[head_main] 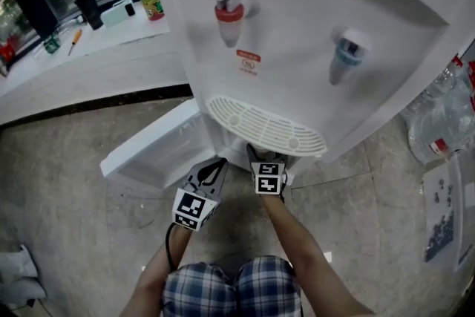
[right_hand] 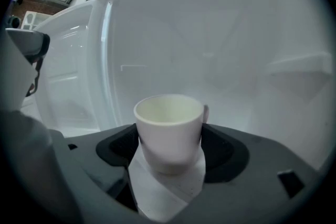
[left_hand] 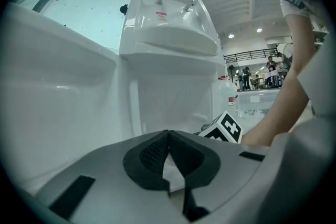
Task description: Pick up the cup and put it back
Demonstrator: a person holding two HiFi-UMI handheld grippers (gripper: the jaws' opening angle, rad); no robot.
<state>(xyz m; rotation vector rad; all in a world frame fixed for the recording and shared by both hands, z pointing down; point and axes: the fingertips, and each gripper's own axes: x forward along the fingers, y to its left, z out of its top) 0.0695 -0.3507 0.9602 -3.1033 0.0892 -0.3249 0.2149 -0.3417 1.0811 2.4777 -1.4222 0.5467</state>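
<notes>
The right claw clasps the upright white cup by its sides, inside the open lower compartment of the water dispenser. The left claw is closed and empty, just beside it.

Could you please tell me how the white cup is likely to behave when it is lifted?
The cup looks rigid and empty, so probably light. Its smooth, tapered wall might slip between the pads of the right gripper. If ceramic, which I cannot tell, it could chip when dropped.
</notes>
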